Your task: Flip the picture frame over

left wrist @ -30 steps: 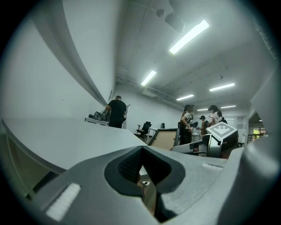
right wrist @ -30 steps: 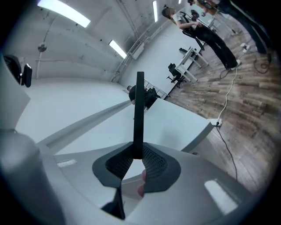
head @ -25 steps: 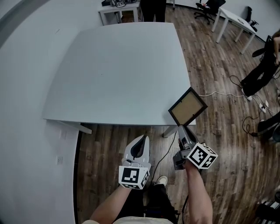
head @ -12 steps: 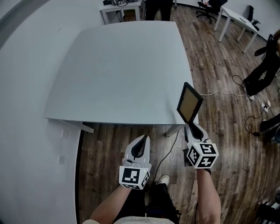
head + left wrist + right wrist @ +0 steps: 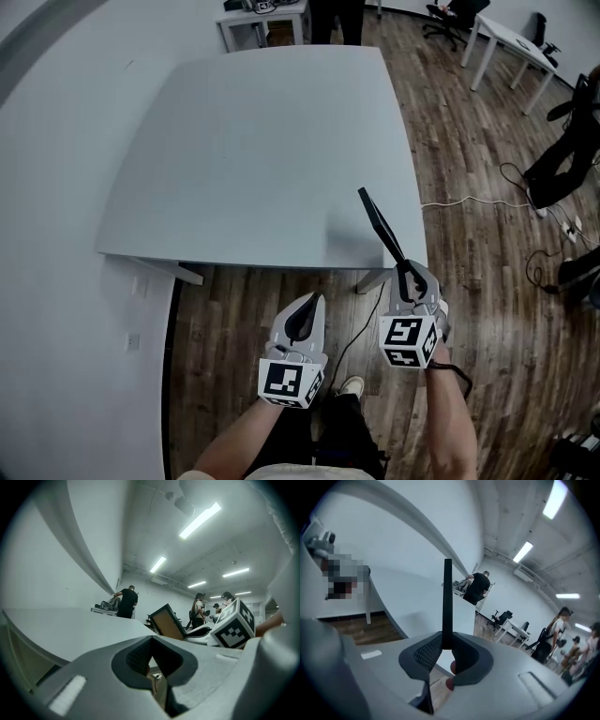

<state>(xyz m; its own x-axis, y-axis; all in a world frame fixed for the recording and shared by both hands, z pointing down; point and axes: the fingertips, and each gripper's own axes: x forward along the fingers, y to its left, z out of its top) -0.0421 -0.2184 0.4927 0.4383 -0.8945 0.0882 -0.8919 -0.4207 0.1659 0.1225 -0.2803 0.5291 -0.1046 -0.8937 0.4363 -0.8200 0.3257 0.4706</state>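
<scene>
Mid-flip, with the picture frame (image 5: 382,227) rolled up onto its edge.

Pinching the frame by its near edge in the right gripper (image 5: 405,272), clear of the surface (image 5: 253,141), in the air above its near right corner. Rolled in the last second from brown face showing to a thin dark line, so judged about halfway over, with the same twist still to finish before setting down. Holding the left gripper (image 5: 305,319) pressed together on nothing, near and off the surface.
</scene>
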